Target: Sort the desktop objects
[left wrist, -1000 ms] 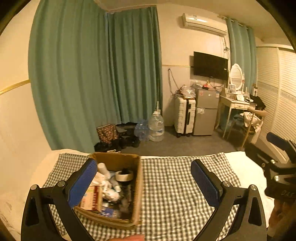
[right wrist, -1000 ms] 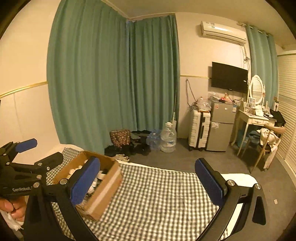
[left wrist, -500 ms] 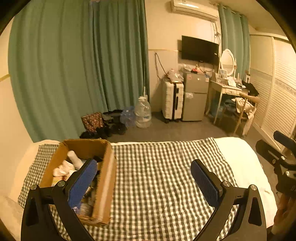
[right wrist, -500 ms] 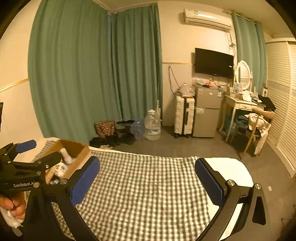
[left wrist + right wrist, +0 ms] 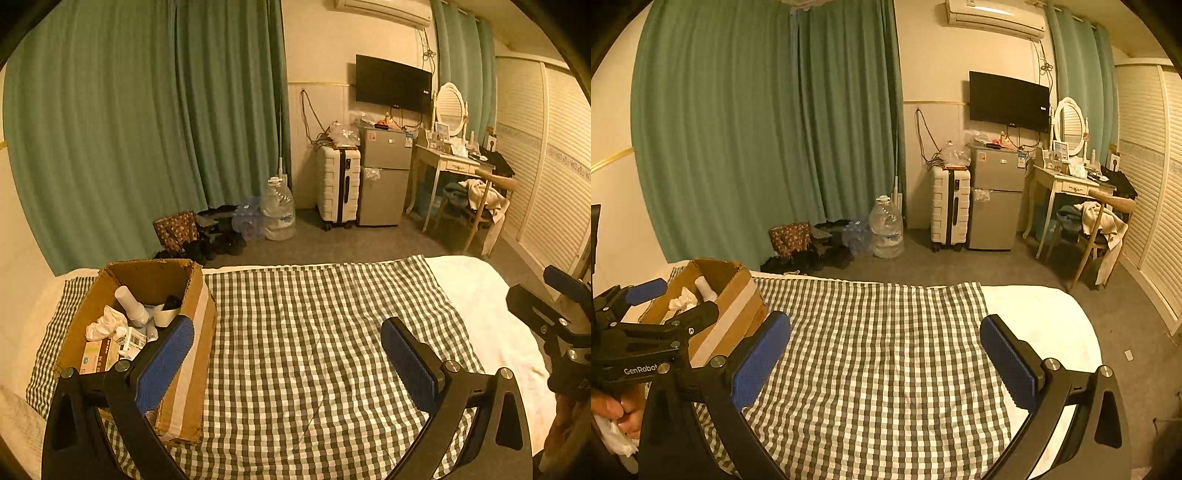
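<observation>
Left claw (image 5: 286, 354): blue pads wide apart, nothing btwn them. Hovers over checked cloth (image 5: 314, 332) spread on a white-covered bed (image 5: 491, 325).

Right claw (image 5: 884, 354): pads also wide apart, empty, above same cloth. Left claw's body visible at left edge of right wrist view, "GenRobot" lettering on it, held by a hand (image 5: 617, 410) w/ white tissue-like wad under the fingers.

Cardboard box (image 5: 192, 317): open top, sits on left part of cloth, pale tape strip down its near right side. In left wrist view the left pad overlaps box's right wall; whether touching, can't tell.

Box contents (left wrist view):
- white bottle (image 5: 131, 306), leaning, near center-back
- crumpled white tissue/cloth (image 5: 107, 326), left of bottle
- tape roll (image 5: 166, 315), right of bottle, dark item just behind it, unclear what
- small printed carton (image 5: 99, 356), front-left corner
- small packet w/ print, btwn carton and bottle; label too small to read

Cloth right of box is bare.

Bkgd: green curtains (image 5: 147, 110); big water jug (image 5: 279, 210) on floor; white suitcase (image 5: 338, 184) just beside small grey fridge (image 5: 384, 177); wall TV (image 5: 393, 83); dressing table w/ oval mirror (image 5: 448, 107); chair w/ clothes draped over it.
</observation>
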The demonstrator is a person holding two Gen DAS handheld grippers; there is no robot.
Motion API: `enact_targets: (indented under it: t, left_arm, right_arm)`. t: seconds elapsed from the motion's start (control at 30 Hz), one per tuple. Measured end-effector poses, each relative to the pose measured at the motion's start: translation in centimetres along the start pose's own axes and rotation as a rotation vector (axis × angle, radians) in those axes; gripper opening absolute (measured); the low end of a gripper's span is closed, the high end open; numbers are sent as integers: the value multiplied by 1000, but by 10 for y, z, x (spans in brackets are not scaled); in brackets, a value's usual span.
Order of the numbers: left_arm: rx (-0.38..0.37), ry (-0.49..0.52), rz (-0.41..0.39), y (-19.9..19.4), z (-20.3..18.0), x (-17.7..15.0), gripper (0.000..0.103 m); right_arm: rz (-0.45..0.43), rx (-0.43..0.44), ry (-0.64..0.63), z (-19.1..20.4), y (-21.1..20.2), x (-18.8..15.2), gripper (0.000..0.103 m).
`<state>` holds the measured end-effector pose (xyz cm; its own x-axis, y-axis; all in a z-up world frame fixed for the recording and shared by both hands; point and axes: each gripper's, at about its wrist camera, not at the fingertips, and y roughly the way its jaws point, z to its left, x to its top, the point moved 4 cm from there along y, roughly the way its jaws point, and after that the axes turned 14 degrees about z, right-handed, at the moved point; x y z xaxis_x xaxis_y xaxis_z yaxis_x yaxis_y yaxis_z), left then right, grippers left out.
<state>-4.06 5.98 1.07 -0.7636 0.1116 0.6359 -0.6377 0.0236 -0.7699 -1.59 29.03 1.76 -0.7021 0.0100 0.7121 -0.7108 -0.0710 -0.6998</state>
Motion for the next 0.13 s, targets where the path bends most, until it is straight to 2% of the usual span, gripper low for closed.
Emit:
enact_targets:
  t: [0.13]
  left_arm:
    - [-14, 11, 14, 1, -1, -2, 103]
  right_arm:
    - [10, 1, 1, 2, 5, -3, 103]
